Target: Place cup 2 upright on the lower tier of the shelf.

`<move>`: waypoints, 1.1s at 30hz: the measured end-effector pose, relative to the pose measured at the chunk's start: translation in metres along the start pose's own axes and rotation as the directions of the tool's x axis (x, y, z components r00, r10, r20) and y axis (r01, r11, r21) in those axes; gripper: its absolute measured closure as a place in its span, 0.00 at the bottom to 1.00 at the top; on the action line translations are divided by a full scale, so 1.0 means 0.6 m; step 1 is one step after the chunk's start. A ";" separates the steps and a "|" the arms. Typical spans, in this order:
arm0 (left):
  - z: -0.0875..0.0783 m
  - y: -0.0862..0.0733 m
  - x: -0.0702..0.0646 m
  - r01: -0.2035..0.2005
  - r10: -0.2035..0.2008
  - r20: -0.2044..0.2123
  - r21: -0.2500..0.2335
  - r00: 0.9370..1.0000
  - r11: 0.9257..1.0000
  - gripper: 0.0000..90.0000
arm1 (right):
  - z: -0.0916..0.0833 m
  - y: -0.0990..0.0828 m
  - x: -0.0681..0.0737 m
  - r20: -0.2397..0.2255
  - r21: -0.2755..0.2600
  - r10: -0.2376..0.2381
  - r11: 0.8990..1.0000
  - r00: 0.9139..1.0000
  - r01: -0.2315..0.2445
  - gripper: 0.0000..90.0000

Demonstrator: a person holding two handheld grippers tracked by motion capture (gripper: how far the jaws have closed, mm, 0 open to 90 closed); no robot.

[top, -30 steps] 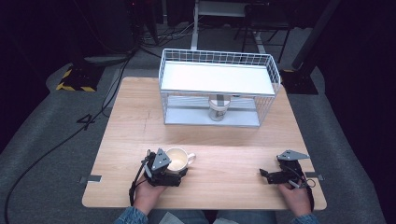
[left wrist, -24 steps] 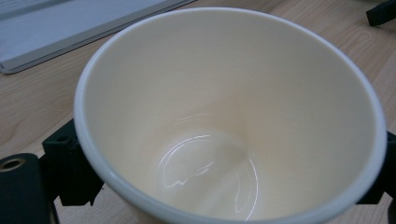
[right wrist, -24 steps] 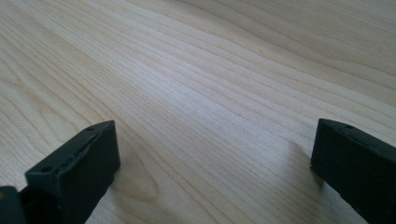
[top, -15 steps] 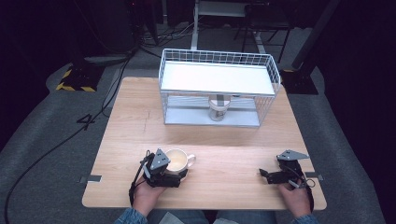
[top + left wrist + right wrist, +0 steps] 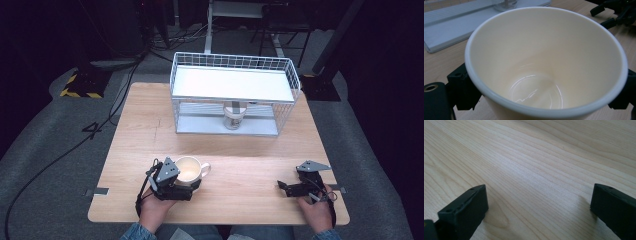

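A cream mug (image 5: 190, 169) is clamped by its body between the jaws of the left hand-held gripper (image 5: 175, 189) near the counter's (image 5: 240, 150) front edge, handle turned right. The right hand-held gripper (image 5: 284, 188) is held spread and empty, low over bare wood. The smooth glazed wall could be lost from the grip if the mug is tilted when raised toward the wire rack (image 5: 235, 95).
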State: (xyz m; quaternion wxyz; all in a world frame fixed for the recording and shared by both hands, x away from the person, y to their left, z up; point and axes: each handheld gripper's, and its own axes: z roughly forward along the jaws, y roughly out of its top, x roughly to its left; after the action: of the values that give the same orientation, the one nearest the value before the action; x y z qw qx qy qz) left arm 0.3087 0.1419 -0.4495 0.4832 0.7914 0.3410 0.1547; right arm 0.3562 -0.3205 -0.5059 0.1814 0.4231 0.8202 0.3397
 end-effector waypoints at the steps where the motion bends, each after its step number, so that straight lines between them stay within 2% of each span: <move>1: -0.002 0.004 -0.001 -0.003 0.003 0.003 -0.004 1.000 1.000 0.10 | 0.000 0.000 0.000 0.000 0.000 0.000 1.000 1.000 0.000 0.02; 9: -0.013 0.044 -0.002 -0.026 0.026 -0.002 -0.004 1.000 1.000 0.10 | 0.000 0.000 0.000 0.000 0.000 0.000 1.000 1.000 0.000 0.02; 10: -0.016 0.056 -0.002 -0.028 0.028 0.002 -0.009 1.000 1.000 0.10 | 0.000 0.000 0.000 0.001 0.000 0.001 1.000 1.000 -0.001 0.02; 13: -0.020 0.070 -0.003 -0.024 0.025 0.008 -0.016 1.000 1.000 0.10 | 0.000 0.000 0.000 0.002 0.000 0.001 1.000 1.000 -0.001 0.02; 16: -0.025 0.097 -0.001 -0.045 0.045 0.009 -0.031 0.999 0.999 0.10 | 0.000 0.000 0.000 0.002 0.000 0.001 1.000 1.000 -0.001 0.02; 17: -0.025 0.097 -0.001 -0.045 0.045 0.009 -0.031 0.999 0.999 0.10 | 0.000 0.000 0.000 0.002 0.000 0.001 1.000 1.000 -0.001 0.02; 24: -0.030 0.147 0.003 -0.072 0.073 0.014 -0.052 0.997 0.996 0.10 | 0.001 0.001 0.001 0.004 0.000 0.003 1.000 1.000 -0.003 0.02; 33: -0.031 0.180 0.005 -0.072 0.074 0.019 -0.074 0.997 0.995 0.10 | 0.001 0.001 0.001 0.004 -0.001 0.003 1.000 1.000 -0.003 0.02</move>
State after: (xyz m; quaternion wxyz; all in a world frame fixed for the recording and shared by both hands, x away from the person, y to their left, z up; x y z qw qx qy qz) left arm 0.3423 0.1235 -0.3469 0.5096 0.7868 0.3007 0.1759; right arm 0.3563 -0.3196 -0.5060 0.1826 0.4251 0.8190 0.3394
